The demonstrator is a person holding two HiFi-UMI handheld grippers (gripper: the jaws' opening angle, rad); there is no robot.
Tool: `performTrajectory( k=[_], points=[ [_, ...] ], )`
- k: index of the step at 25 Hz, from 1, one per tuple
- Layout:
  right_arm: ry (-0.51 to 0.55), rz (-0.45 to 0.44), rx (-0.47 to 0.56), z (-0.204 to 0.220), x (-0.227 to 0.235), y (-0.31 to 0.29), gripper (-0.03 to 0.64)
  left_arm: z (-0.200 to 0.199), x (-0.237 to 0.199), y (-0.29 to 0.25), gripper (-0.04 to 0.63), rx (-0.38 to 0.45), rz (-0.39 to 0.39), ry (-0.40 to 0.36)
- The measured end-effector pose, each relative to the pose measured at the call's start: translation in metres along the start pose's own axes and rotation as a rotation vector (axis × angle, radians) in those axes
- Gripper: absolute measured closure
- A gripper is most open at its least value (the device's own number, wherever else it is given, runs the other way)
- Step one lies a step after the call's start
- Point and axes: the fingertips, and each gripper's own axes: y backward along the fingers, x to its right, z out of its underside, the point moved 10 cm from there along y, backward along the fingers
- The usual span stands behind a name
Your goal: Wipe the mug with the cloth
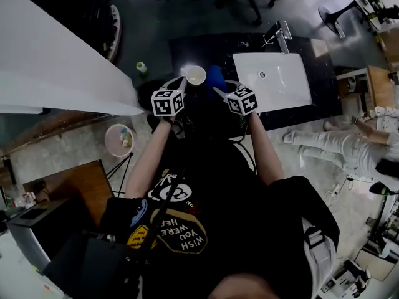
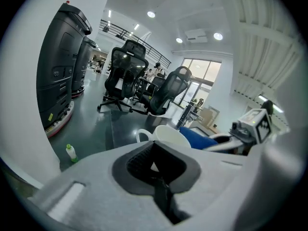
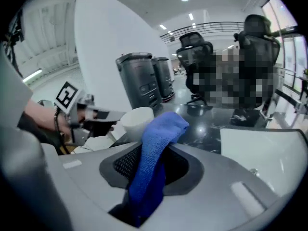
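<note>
A white mug (image 1: 196,75) is held out over the dark counter (image 1: 206,48), and my left gripper (image 1: 182,83) is shut on its wall. In the left gripper view the mug (image 2: 168,136) rises just past the jaws, handle to the left, with a white sliver pinched between the pads of the left gripper (image 2: 154,165). My right gripper (image 3: 151,162) is shut on a blue cloth (image 3: 159,138), whose free end folds forward and rests against the mug (image 3: 137,121). From the head view the cloth (image 1: 216,76) sits right beside the mug, ahead of the right gripper (image 1: 219,91).
A white sink basin (image 1: 274,80) with a faucet (image 1: 282,35) lies to the right on the counter. A small green-capped bottle (image 1: 142,68) stands on the floor to the left. A pink bin (image 1: 120,140) sits lower left. Office chairs (image 2: 125,76) stand beyond.
</note>
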Motion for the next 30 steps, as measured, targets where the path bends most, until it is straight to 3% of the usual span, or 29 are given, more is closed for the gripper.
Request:
performTrajectory(
  k=[2,4,9,13,18,21,28,30],
  points=[
    [-0.01,0.067,0.016,-0.011,0.018,0.004,0.499,0.0,0.001,0.0,0.592,-0.001,0.004,-0.005],
    [0.035,0.073,0.011,-0.02,0.015,-0.001,0.5,0.001,0.001,0.0,0.592,-0.002,0.004,-0.007],
    [0.152,-0.054,-0.065,-0.003,-0.038,-0.015,0.502,0.001,0.001,-0.002,0.592,0.006,-0.007,0.015],
    [0.206,-0.162,-0.055,0.011,-0.059,-0.008,0.503,0.0,0.001,-0.003,0.592,-0.001,-0.009,0.022],
    [0.073,0.003,0.074,-0.017,-0.012,0.008,0.503,0.001,0.004,-0.005,0.592,-0.011,0.006,0.0],
    [0.052,0.052,0.055,-0.023,-0.002,-0.002,0.503,0.0,0.004,-0.005,0.592,-0.008,0.007,0.001],
    [0.229,-0.154,-0.075,0.006,-0.056,-0.005,0.505,0.0,0.006,-0.007,0.592,0.001,0.006,0.023],
    [0.217,-0.134,-0.066,0.002,-0.053,0.001,0.505,-0.001,0.007,-0.006,0.592,0.001,0.012,0.013]
  ],
)
